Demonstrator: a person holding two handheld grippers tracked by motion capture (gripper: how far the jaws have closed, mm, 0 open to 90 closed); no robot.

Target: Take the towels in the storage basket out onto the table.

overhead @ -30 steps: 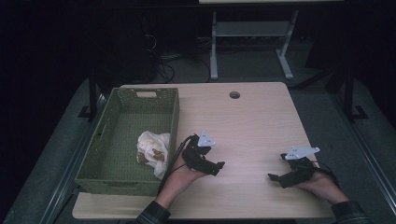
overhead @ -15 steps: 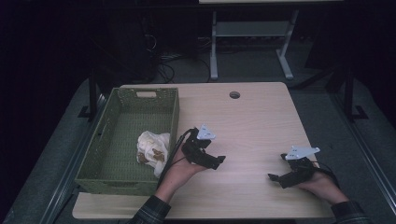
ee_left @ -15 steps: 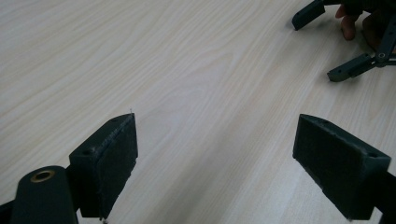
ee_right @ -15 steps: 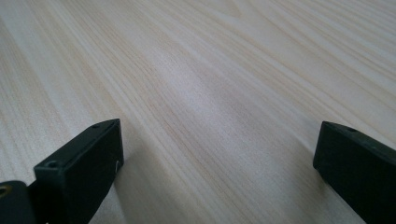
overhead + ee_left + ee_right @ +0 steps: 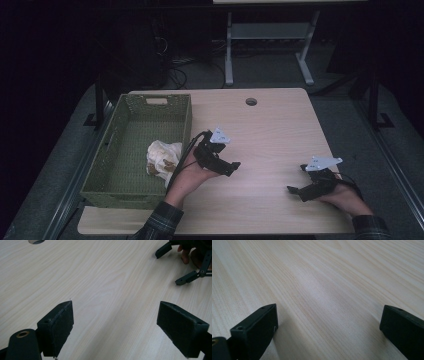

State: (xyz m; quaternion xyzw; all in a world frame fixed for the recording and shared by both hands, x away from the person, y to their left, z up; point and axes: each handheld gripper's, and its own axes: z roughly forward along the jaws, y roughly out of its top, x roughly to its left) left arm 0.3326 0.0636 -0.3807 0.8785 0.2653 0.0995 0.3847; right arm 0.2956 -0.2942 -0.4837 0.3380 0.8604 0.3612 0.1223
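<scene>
— So where are the two grippers?

— Both are over the pale wooden counter [image 5: 270,130]. The left gripper [image 5: 233,168] hovers just right of the green woven basket [image 5: 115,165], its jaws standing wide apart with bare wood between them in the left gripper view. The right gripper [image 5: 294,191] sits near the counter's front right corner, well apart from the left one.

— And the right one's jaws?

— Apart too; the right gripper view has one black pad at each side and plain wood grain between (nothing clamped).

— What lies nearest the left hand [image 5: 192,175]?

— A crumpled white cloth [image 5: 162,156] with brownish patches, lying inside the basket against its right wall, toward the front. The left gripper is outside the basket, beside that wall, not touching the cloth.

— Anything else on the counter?

— A round cable hole [image 5: 251,101] near the far edge. The left gripper view also catches the right gripper's open jaws farther off, at its upper right.
</scene>
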